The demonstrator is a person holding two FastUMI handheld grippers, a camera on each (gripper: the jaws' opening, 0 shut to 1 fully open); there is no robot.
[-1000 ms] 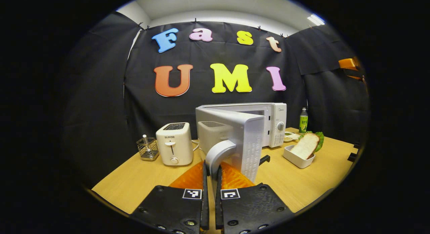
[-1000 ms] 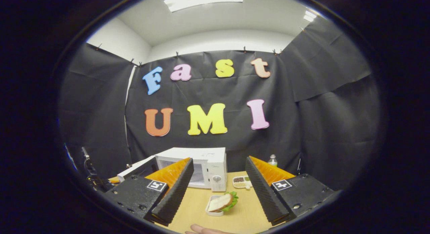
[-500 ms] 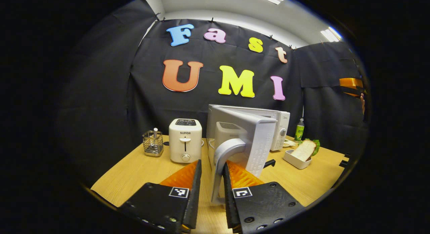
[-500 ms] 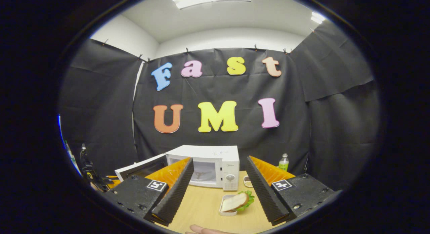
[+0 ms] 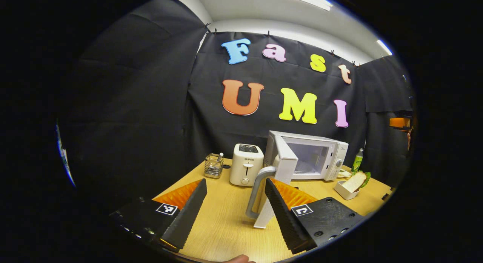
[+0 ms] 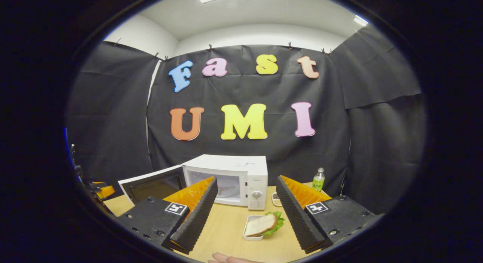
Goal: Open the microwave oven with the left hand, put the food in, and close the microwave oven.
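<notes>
So in the left gripper view, the left gripper (image 5: 236,202) is hanging over the wooden table (image 5: 226,233) with its fingers spread wide, not gripping anything. The microwave door (image 5: 281,172) is standing swung out toward the camera, and its curved handle (image 5: 256,193) is sitting in the gap between the fingers, close to the right-hand one, though I can't tell if it's touching. The microwave (image 5: 315,161) itself is sitting open behind it, cavity showing. Left of it there's a white toaster (image 5: 246,164) and a little wire basket (image 5: 214,165) holding some utensil. Off to the right, a white tray (image 5: 345,189) is carrying the sandwich (image 5: 356,181), with a green bottle (image 5: 357,161) behind it.

Over in the right gripper view, the right gripper (image 6: 245,214) is also hovering with fingers wide apart, holding nothing. The sandwich (image 6: 262,224) is lying in its tray (image 6: 249,234) on the table between the fingers, in front of the microwave (image 6: 234,178), well apart from the cavity. The door (image 6: 153,185) is hanging open to the left.
</notes>
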